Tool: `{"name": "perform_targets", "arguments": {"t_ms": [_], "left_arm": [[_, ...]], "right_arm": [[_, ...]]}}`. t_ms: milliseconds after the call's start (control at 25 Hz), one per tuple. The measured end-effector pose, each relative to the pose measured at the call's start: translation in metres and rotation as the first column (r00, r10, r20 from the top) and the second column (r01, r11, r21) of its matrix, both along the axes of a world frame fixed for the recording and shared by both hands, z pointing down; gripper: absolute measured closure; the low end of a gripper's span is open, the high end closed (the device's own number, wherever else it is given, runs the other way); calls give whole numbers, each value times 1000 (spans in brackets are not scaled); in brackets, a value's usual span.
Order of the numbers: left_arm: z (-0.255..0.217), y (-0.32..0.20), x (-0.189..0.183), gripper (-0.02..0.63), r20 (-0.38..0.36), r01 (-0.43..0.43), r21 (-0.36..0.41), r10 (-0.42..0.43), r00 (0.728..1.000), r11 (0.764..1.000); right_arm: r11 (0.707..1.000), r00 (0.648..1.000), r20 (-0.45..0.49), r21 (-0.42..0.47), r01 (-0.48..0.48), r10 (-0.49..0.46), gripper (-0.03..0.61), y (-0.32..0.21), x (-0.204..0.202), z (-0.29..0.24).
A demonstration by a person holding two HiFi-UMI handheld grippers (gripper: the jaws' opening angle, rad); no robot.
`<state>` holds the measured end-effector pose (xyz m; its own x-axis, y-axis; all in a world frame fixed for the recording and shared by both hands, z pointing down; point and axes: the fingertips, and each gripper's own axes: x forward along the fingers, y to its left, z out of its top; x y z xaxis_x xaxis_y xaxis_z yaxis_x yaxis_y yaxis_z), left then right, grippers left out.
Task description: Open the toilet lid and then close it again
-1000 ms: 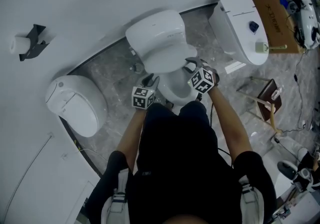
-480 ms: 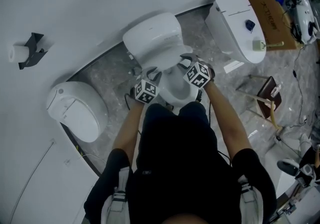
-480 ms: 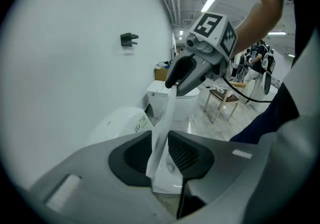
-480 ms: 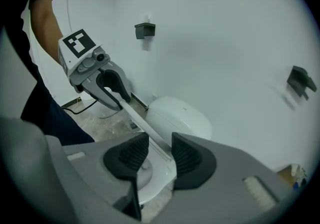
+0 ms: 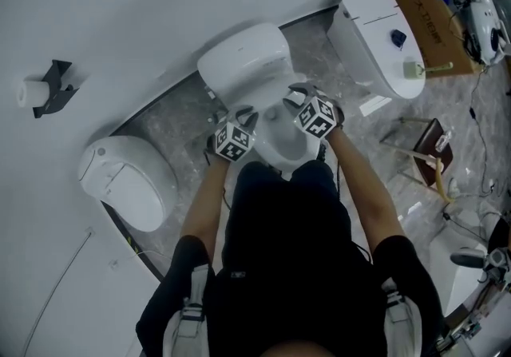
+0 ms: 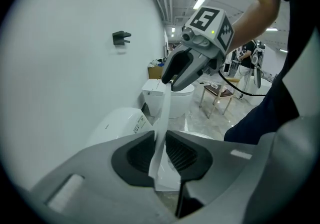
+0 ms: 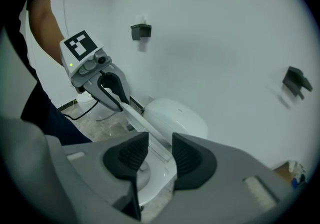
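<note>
The white toilet [image 5: 243, 60] stands against the wall, its bowl [image 5: 279, 144] just in front of me. Its lid [image 5: 267, 92] is part-way up and looks like a thin white strip edge-on [image 6: 162, 118] [image 7: 145, 128]. My left gripper [image 5: 243, 117] is at the lid's left edge. Its jaws have just been closing, and its pads [image 6: 140, 155] now press on that edge. My right gripper [image 5: 299, 96] is shut on the lid's right edge, which runs between its pads [image 7: 132, 155]. Each gripper shows in the other's view, left [image 7: 120, 105] and right [image 6: 172, 85].
A second toilet [image 5: 128, 184] lies at the left and a third one [image 5: 379, 36] at the right. On the wall is a black paper holder [image 5: 49, 85]. A cardboard box [image 5: 435, 16], a wooden stool [image 5: 423, 156] and cables fill the right side. The floor is grey marble.
Both grippers have moved a little up the picture toward the tank. The left gripper has rolled, and its marker cube shows a different face.
</note>
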<state>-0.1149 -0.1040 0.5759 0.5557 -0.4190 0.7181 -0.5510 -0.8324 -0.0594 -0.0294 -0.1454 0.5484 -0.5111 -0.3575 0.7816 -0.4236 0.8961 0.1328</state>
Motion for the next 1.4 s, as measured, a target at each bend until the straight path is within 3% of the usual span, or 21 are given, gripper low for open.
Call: {"name": "perform_targets", "arguments": {"t_ms": [200, 360, 600, 880, 1200, 1400], "left_arm": [[-2, -13, -7, 535, -24, 48, -4, -48, 999, 999], [-1, -14, -6, 537, 9, -18, -26, 18, 1000, 999], [0, -32, -16, 540, 11, 18, -18, -18, 1000, 1000], [2, -53, -27, 543, 6, 45, -32, -45, 999, 998], [3, -88, -42, 543, -7, 107, -99, -108, 994, 989], [7, -105, -52, 540, -29, 168, -165, -175, 984, 972]], "right_arm": [[993, 987, 108, -17, -118, 119, 437, 9, 18, -22], [976, 959, 190, -89, -199, 213, 448, 27, 31, -25], [953, 934, 211, -160, -258, 289, 449, 70, 47, -14], [874, 828, 294, -254, -413, 477, 456, 86, 78, -16], [845, 804, 278, -274, -459, 526, 456, 93, 96, -8], [828, 783, 281, -280, -486, 554, 456, 97, 103, -6]]}}
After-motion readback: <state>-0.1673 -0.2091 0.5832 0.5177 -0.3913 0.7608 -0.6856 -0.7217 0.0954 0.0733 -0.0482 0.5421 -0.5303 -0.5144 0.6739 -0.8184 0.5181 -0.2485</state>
